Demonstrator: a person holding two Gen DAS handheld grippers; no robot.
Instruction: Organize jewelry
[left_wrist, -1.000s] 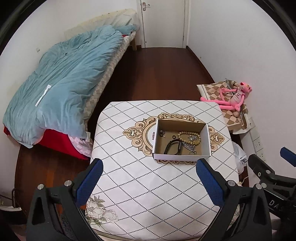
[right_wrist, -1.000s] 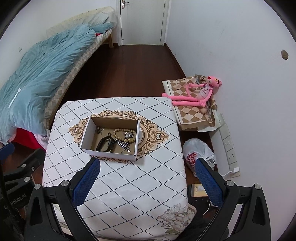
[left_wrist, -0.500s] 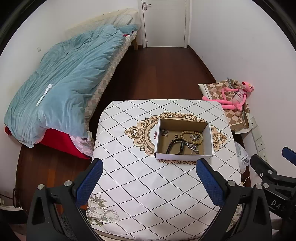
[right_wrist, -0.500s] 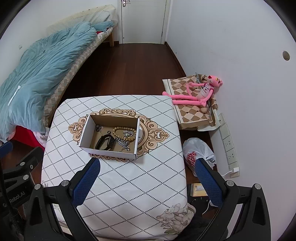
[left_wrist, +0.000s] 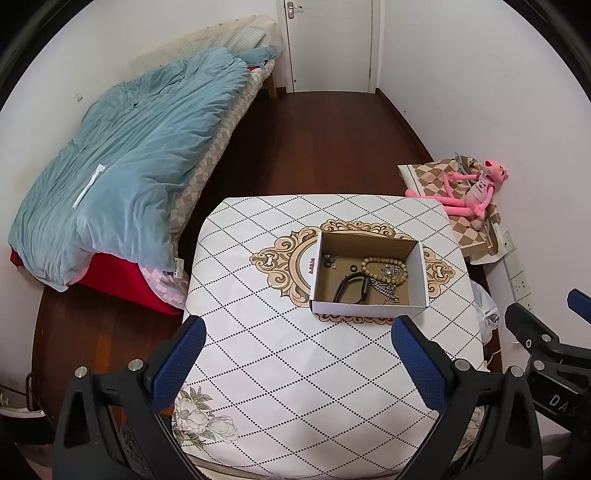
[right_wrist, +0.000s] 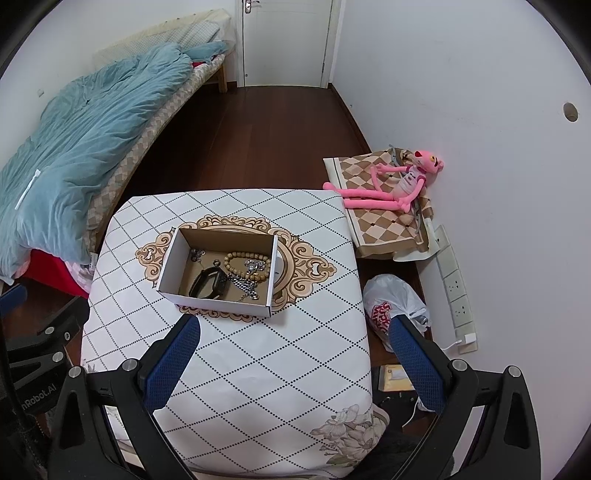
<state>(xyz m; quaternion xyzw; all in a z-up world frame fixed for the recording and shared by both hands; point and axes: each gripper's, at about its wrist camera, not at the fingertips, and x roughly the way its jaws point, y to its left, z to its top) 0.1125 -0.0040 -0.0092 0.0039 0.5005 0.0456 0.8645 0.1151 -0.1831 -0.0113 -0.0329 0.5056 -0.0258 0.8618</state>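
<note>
Jewelry in an open box at the middle of a patterned table, both grippers held above the near edge.

The left gripper (left_wrist: 295, 360) and right gripper (right_wrist: 291, 358) are spread wide with nothing between their blue pads. The cardboard box (left_wrist: 369, 309) sits on the table (left_wrist: 295, 369) right of centre in the left view; in it lie a bead bracelet (left_wrist: 384, 269), a black band (left_wrist: 352, 288), a silver chain (left_wrist: 386, 290) and small rings (left_wrist: 328, 260). Red print on the box's left wall is too small to read. In the right view a white bag (right_wrist: 395, 308) with red lettering — "SUPER" seems legible — lies on the floor just right of the table, near a pink plush toy (right_wrist: 391, 188). "nRobot.AI" shows on the other gripper at lower left; the left view shows "DAS" at lower right. Bare tablecloth lies between box and grippers.
</note>
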